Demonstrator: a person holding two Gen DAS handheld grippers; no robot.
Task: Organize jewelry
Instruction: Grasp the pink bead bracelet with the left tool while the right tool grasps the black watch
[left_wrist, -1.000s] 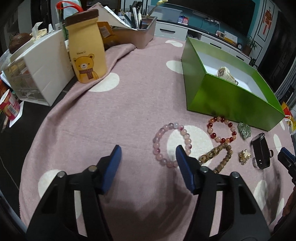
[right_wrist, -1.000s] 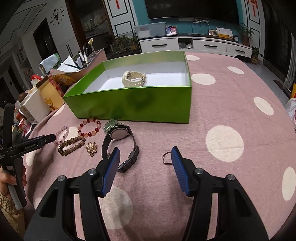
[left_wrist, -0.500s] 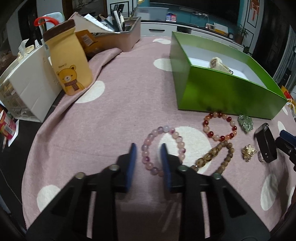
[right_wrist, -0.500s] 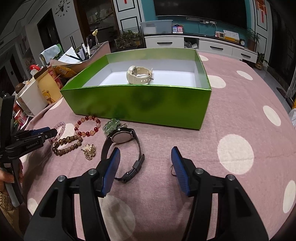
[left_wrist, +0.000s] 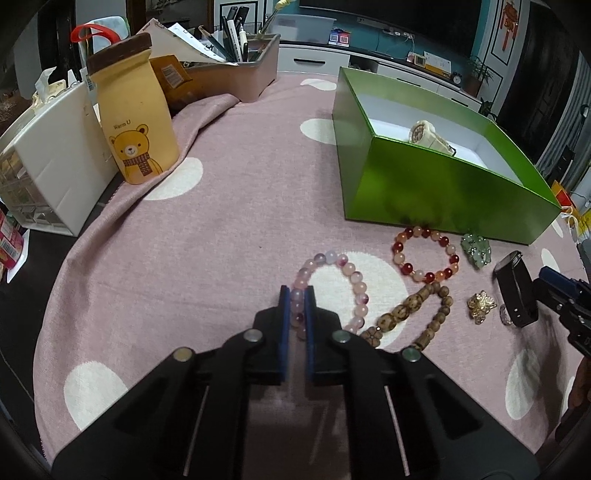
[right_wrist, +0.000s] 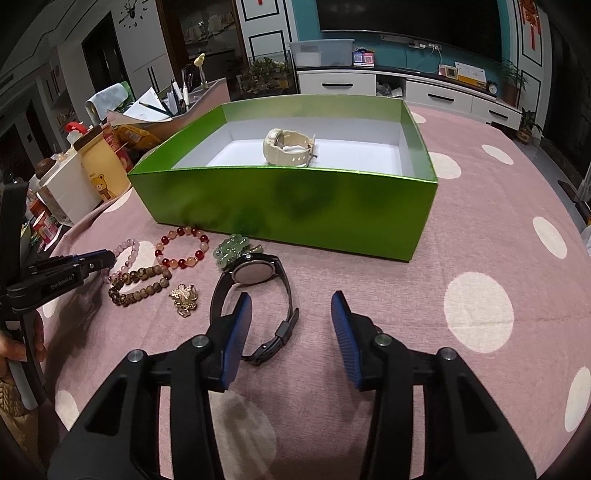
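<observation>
low in the left wrist frame, your left gripper (left_wrist: 296, 295) has its blue pads pinched on the near side of the pink bead bracelet (left_wrist: 351, 275), which lies on the dotted pink cloth (left_wrist: 207, 258). your right gripper (right_wrist: 291, 310) sits wide open at the bottom of its frame, holding nothing, its left finger (right_wrist: 236, 332) over the black watch (right_wrist: 255, 273) strap. right of centre lie the brown bead strand (left_wrist: 413, 314), gold brooch (left_wrist: 480, 304), red bracelet (left_wrist: 424, 253) and jade piece (left_wrist: 476, 249). beyond, upper right, the green box (left_wrist: 443, 192) holds a cream watch (left_wrist: 424, 134).
</observation>
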